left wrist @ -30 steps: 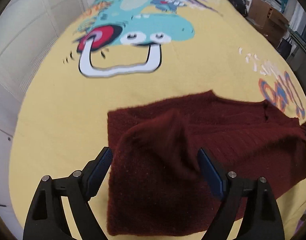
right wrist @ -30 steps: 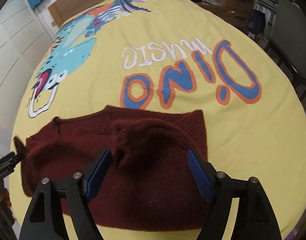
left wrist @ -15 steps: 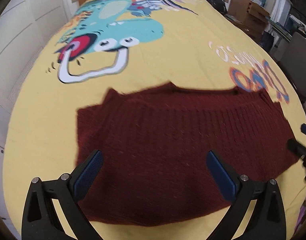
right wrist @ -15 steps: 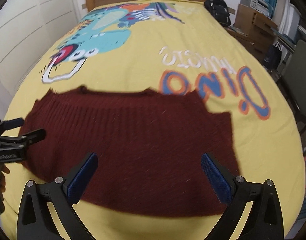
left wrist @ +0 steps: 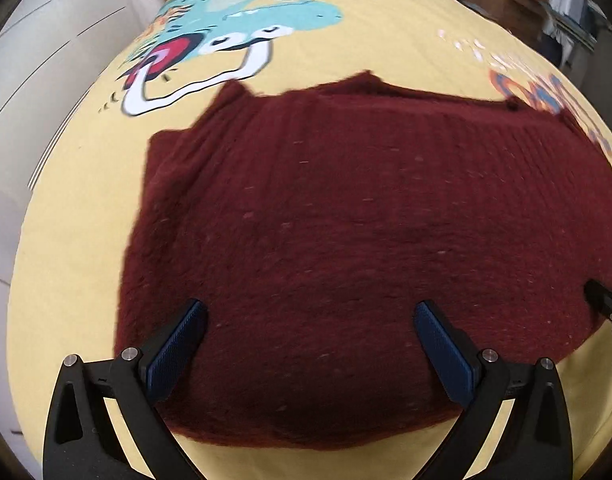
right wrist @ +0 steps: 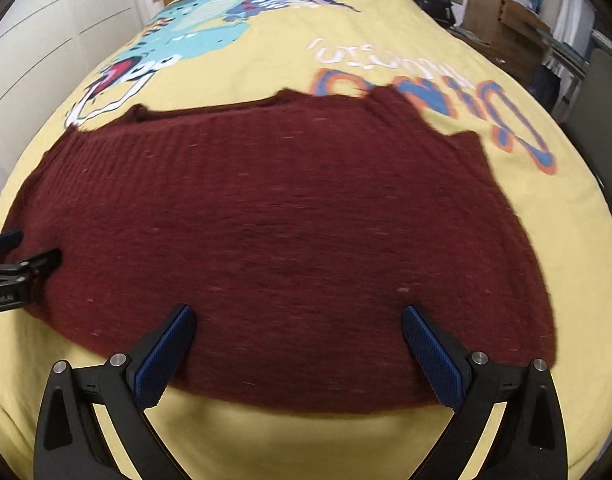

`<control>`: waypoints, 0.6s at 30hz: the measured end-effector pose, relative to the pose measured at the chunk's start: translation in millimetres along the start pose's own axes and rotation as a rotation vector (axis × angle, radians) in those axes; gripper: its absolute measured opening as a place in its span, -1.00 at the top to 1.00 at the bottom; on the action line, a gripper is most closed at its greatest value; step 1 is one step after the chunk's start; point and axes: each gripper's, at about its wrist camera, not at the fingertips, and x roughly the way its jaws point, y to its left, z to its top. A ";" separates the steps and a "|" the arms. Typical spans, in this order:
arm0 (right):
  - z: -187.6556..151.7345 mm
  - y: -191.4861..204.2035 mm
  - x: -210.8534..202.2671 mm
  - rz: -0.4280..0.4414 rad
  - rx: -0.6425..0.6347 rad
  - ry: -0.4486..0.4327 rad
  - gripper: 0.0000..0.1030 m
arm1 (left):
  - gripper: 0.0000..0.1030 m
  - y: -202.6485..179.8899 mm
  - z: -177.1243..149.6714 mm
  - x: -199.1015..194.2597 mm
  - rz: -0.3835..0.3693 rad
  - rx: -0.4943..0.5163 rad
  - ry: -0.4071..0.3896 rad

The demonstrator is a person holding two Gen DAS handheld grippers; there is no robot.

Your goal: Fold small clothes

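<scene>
While the bed (left wrist: 66,248) fills both views with its yellow cover and cartoon dinosaur print in the upper left, the sweater (left wrist: 346,240) lies spread wide across the lower middle of each frame, flat and open, its near hem just ahead of the tools. No fold shows in it now, so by my reading the task is at its start: the garment is laid out and smoothed, and every fold is left to do.

Both tools are released, jaws wide apart and holding nothing. The left tool (left wrist: 310,316) hangs over the near hem at lower centre of its view; the right tool (right wrist: 298,316) does the same in its own. Each shows at the far edge of the other's view, the right tool at the right edge of the left view, the left tool at the left edge of the right one, beside the sweater's ends.

A second ago the sweater was bunched, with a raised hump between the jaws; half a second ago it was already flat. Now it looms larger, the tools closer to it.
</scene>
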 end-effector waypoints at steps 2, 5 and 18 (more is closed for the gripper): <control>0.4 -10.5 -2.6 -0.006 0.019 -0.003 -0.99 | -0.99 5.1 0.4 -0.2 0.003 0.009 -0.005; -1.2 -25.0 -3.0 0.005 0.048 0.004 -0.99 | -0.99 12.0 3.4 1.4 -0.006 0.003 0.007; -10.6 -29.1 9.4 0.043 0.088 0.013 -0.99 | -0.99 22.2 0.8 9.7 -0.050 -0.043 0.019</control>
